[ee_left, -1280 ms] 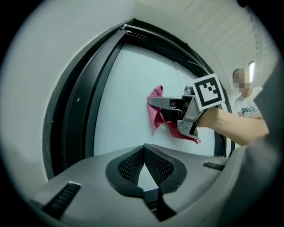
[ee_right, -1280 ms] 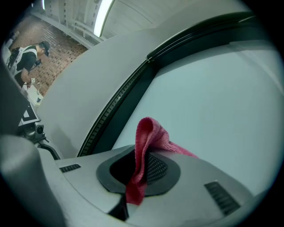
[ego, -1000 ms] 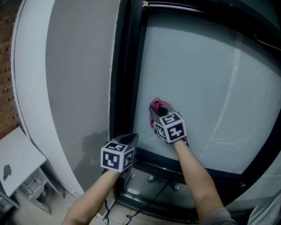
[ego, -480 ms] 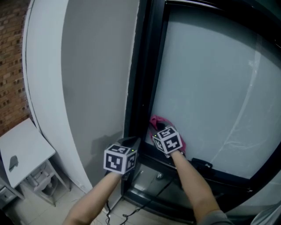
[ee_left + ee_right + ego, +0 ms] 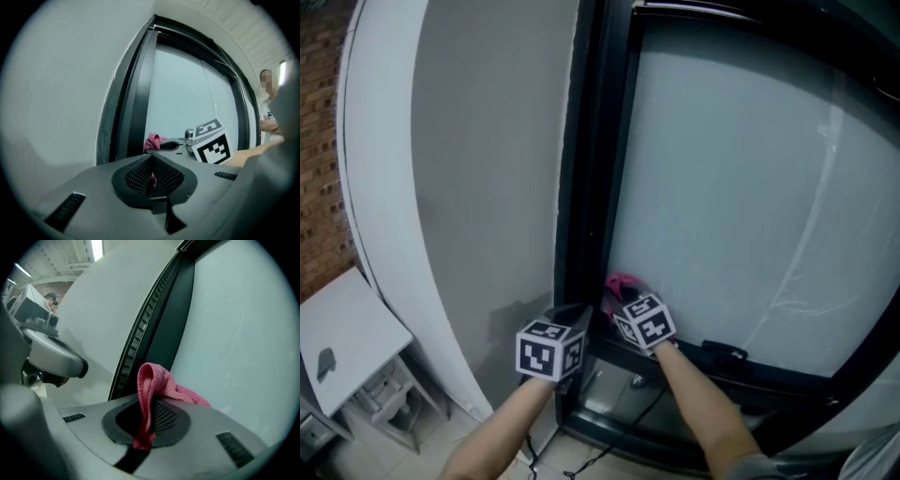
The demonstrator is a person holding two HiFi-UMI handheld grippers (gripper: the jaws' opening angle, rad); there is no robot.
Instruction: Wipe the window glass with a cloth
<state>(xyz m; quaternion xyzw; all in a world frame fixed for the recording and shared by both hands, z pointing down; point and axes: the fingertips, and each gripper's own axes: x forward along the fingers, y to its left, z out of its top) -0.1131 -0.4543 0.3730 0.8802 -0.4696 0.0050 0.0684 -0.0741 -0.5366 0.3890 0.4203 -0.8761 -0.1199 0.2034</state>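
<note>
The window glass (image 5: 731, 187) fills the right of the head view inside a black frame (image 5: 589, 169). My right gripper (image 5: 619, 298) is shut on a pink cloth (image 5: 623, 283) and holds it against the pane's bottom left corner, beside the frame. In the right gripper view the cloth (image 5: 154, 380) bulges out of the shut jaws of the right gripper (image 5: 149, 405), with glass (image 5: 243, 324) to its right. My left gripper (image 5: 573, 314) hangs left of it before the frame's foot, off the glass. The left gripper (image 5: 152, 158) shows its jaws shut, the cloth (image 5: 152, 141) beyond them.
A pale curved wall panel (image 5: 478, 169) runs left of the frame. A small white table (image 5: 337, 333) and brick wall (image 5: 314, 141) lie at far left. A dark latch (image 5: 722, 352) sits on the bottom rail, with cables (image 5: 609, 441) below. A person (image 5: 268, 110) stands at right.
My right gripper has carried the cloth down and to the left over the glass, into the bottom corner by the frame. The left gripper has stayed about where it was.
</note>
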